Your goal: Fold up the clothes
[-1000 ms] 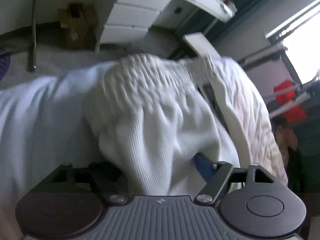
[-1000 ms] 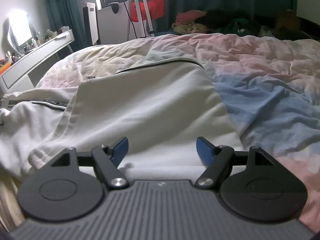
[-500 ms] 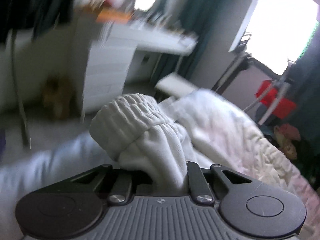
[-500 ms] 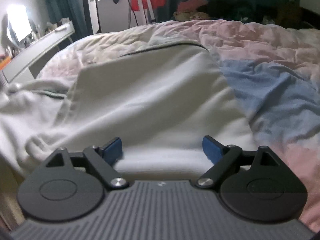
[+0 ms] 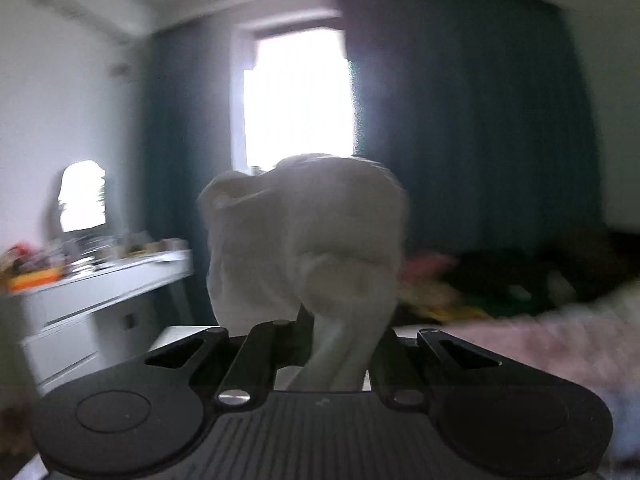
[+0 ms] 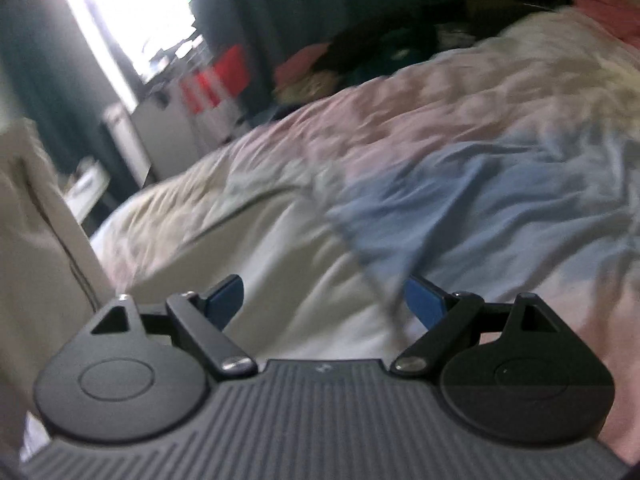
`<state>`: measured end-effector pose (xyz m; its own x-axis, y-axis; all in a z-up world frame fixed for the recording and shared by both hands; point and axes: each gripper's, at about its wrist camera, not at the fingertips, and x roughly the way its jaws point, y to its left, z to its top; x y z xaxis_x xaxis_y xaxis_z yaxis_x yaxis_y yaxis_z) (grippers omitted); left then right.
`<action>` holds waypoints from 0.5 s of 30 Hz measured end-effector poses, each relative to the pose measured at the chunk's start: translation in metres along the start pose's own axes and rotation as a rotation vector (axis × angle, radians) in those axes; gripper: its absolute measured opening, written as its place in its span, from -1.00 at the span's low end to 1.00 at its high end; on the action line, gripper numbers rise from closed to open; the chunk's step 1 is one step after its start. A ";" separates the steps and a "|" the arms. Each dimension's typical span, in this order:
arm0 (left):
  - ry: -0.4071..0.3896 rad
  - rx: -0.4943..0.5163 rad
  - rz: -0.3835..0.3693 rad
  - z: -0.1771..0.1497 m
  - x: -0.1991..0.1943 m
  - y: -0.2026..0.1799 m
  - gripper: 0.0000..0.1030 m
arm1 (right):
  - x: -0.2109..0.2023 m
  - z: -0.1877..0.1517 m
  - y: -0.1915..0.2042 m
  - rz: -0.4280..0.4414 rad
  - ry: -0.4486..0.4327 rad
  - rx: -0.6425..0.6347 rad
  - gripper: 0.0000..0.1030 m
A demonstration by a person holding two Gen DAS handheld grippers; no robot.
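While left gripper (image 5: pixel 340 344) pinches a bunched, soft white garment (image 5: pixel 304 240), cloth bulges just ahead. Right gripper (image 6: pixel 324 304) spread wide, blue pads (image 6: pixel 226 296) over smooth white fabric (image 6: pixel 304 280); no writing legible.

Your left tongs (image 5: pixel 342 344) are clamped on a bunched white garment (image 5: pixel 304 240), raised before the bright window (image 5: pixel 298 96) and dark curtain (image 5: pixel 472 120).

A bunched white garment (image 5: pixel 304 240) fills the middle ahead. The dresser (image 5: pixel 100 292) crowds the left; the bedspread (image 6: pixel 460 152) looks open, though blurred.
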<state>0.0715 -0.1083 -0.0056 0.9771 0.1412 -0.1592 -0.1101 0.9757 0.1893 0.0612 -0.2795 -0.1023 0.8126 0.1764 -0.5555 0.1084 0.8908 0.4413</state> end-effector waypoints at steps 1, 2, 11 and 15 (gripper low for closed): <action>0.027 0.049 -0.038 -0.013 0.005 -0.025 -0.81 | -0.003 0.006 -0.012 -0.001 -0.011 0.049 0.73; 0.054 0.099 -0.075 -0.026 0.010 -0.050 -0.81 | -0.004 0.010 -0.022 -0.006 -0.018 0.093 0.73; 0.248 0.297 -0.165 -0.119 0.030 -0.139 -0.63 | 0.006 0.010 -0.086 0.118 0.016 0.413 0.75; 0.316 0.283 -0.168 -0.118 0.025 -0.105 0.48 | 0.026 0.001 -0.085 0.342 0.118 0.504 0.76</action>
<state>0.0854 -0.1870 -0.1439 0.8689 0.0714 -0.4898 0.1426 0.9115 0.3858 0.0740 -0.3508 -0.1537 0.7831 0.4881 -0.3853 0.1333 0.4735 0.8707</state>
